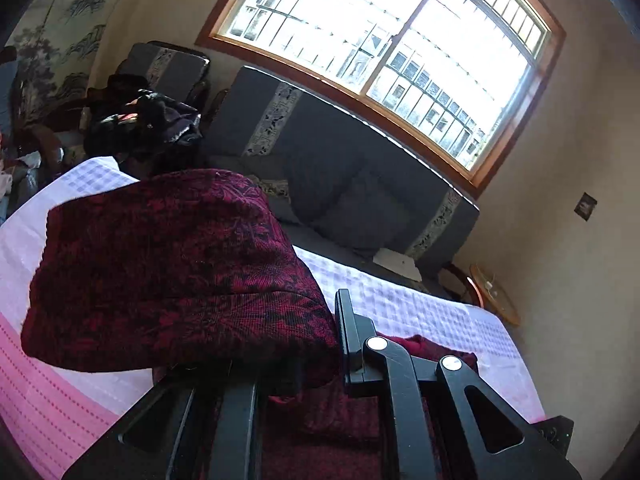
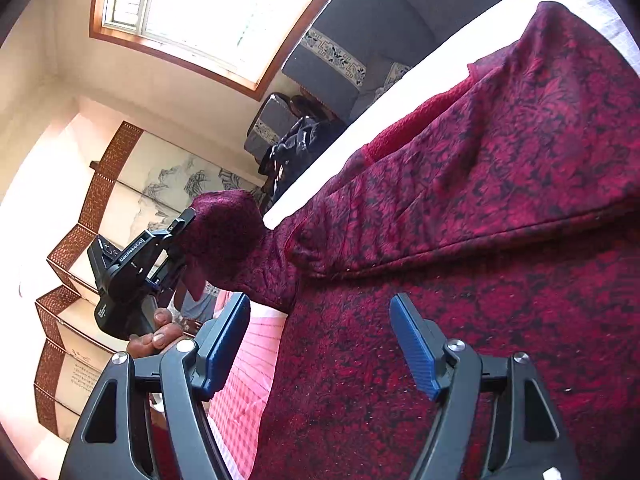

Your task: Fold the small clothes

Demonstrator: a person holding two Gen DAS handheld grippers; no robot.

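Observation:
A dark red patterned knit garment (image 2: pixel 460 208) lies spread on a table under a white and pink checked cloth (image 2: pixel 248 376). My left gripper (image 2: pixel 182 236) is shut on a sleeve or corner of the garment and lifts it off the table at the left. In the left wrist view the lifted fabric (image 1: pixel 172 272) drapes over the left gripper (image 1: pixel 316 360) and hides one finger. My right gripper (image 2: pixel 320 340) is open, its blue-padded fingers (image 2: pixel 414 348) hovering just above the garment's near part, holding nothing.
A grey sofa (image 1: pixel 360 184) stands behind the table under a large barred window (image 1: pixel 384 40). A dark pile of clothes (image 1: pixel 148 124) sits beyond the table's far end. A folding screen (image 2: pixel 100 208) stands at the left. A small round wooden table (image 1: pixel 496 296) stands beside the sofa.

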